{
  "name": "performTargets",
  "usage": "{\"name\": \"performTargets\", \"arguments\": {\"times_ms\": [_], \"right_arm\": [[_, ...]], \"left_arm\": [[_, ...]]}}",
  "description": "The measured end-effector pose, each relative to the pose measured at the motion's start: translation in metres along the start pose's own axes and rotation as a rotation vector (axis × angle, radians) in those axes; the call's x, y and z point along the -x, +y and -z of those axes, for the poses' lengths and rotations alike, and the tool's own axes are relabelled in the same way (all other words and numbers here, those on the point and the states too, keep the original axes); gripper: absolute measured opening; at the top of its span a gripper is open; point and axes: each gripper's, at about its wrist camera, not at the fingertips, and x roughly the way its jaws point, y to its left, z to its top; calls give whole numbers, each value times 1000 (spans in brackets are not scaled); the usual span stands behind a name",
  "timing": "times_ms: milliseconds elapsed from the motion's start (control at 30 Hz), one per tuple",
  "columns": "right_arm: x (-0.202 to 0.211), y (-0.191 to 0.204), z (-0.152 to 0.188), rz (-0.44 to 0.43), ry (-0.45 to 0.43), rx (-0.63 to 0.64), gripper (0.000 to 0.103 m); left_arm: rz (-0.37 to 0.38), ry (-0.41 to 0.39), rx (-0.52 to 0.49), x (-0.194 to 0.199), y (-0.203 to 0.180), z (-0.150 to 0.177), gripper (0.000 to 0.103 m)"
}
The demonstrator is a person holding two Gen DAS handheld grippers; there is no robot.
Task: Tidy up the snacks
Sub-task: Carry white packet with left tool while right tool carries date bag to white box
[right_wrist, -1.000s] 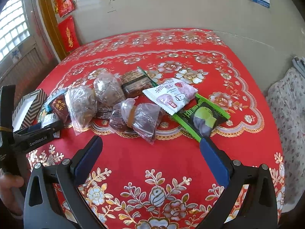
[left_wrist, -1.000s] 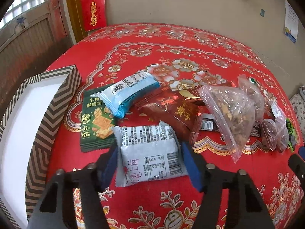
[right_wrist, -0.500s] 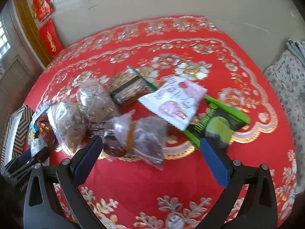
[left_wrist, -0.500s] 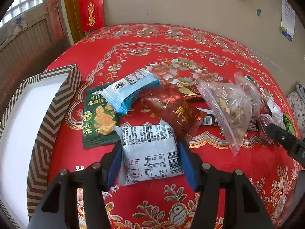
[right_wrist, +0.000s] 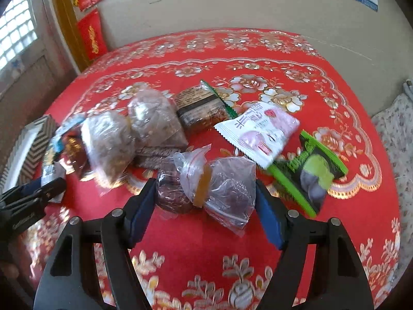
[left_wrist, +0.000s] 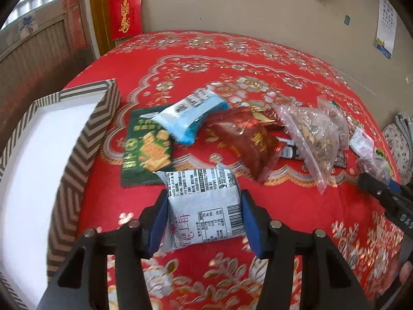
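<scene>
Left wrist view: close above worktop [left_wrist: 258, 59], pitched steeply down, facing far wall, near left edge. Right wrist view: same pitch, nearer right edge. Shared: snack pile mid-worktop, clear nut bag [left_wrist: 312, 134] [right_wrist: 108, 142]; each shows other claw at its side margin.

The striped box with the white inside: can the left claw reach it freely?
Probably yes: the striped box sits open beside the left claw, nothing between them, though its jaws are closing around a white snack packet.

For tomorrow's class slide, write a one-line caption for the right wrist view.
Right gripper closing around a clear bag of dark snacks on the red tablecloth.
</scene>
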Motion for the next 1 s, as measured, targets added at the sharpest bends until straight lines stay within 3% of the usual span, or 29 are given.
{"name": "performTargets", "arguments": {"times_ms": [267,700,1000], "right_arm": [[20,23,4,-83,-19,42,73],[27,114,-4,-200,-37,205,73],[12,177,-9,-278,-13,294,73]], "left_arm": [[-26,-51,0,29,16,4,56],[-119,-116,28,62,67,-5,56],[-179,-108,45,69,111,-12,56]]}}
